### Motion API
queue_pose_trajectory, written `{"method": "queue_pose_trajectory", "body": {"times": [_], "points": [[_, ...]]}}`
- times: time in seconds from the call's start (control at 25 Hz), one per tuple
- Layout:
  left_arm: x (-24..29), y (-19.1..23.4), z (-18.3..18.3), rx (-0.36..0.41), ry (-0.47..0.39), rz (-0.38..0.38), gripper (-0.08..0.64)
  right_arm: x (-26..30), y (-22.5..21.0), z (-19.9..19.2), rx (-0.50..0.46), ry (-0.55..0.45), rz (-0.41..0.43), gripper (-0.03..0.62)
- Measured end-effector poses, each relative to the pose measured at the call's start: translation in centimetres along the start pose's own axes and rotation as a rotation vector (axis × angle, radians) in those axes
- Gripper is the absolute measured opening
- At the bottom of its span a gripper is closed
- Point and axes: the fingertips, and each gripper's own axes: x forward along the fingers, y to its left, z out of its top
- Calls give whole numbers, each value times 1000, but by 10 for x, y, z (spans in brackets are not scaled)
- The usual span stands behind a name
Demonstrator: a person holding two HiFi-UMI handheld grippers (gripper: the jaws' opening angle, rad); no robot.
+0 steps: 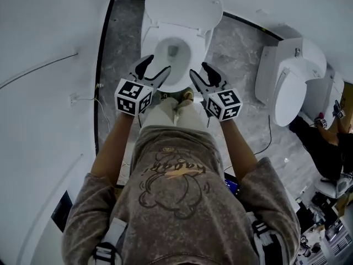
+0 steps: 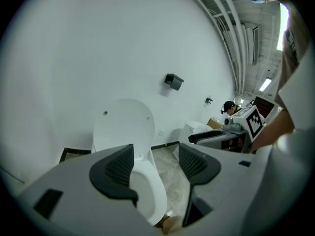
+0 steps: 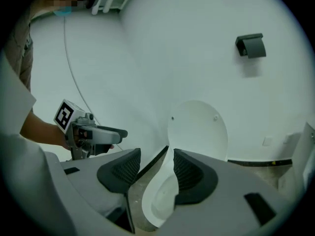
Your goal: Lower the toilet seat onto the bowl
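A white toilet stands against the wall with its lid (image 1: 183,5) upright. Below the lid the bowl (image 1: 172,53) is uncovered, and a white ring lies flat on its rim (image 2: 153,193). My left gripper (image 1: 153,70) hovers over the bowl's near-left edge, open, nothing between its jaws. My right gripper (image 1: 200,73) hovers at the near-right edge, also open and empty. In the left gripper view the left gripper (image 2: 156,154) frames the lid (image 2: 123,127). In the right gripper view the right gripper (image 3: 157,156) frames the lid (image 3: 197,129) and the bowl (image 3: 160,200). Neither touches the toilet.
A second toilet (image 1: 289,81) stands to the right with its seat raised. Beyond it another person (image 1: 325,142) holds grippers. A black box (image 3: 251,45) hangs on the white wall above the toilet. My shoes (image 1: 185,95) sit at the bowl's front on the grey marble floor (image 1: 237,54).
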Motion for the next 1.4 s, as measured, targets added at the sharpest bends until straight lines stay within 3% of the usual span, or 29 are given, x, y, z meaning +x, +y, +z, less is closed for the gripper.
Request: {"method": "queue_pose_trajectory", "body": {"times": [0.12, 0.28, 0.44, 0.6, 0.92, 1.4], "points": [[-14, -30, 49, 22, -50, -4, 287, -46, 1, 54, -32, -94, 7, 217], [-32, -68, 87, 37, -113, 7, 282, -102, 4, 97, -98, -192, -8, 151], [-51, -88, 103, 41, -182, 46, 109, -138, 6, 112, -114, -264, -26, 71], [-53, -88, 115, 58, -259, 108, 23, -151, -2, 122, -149, -323, -29, 43], [-49, -76, 100, 49, -317, 194, 9, -142, -32, 111, -97, -360, -68, 35], [-34, -73, 109, 32, -323, 196, 9, -129, -40, 109, -99, -343, -82, 26]]}}
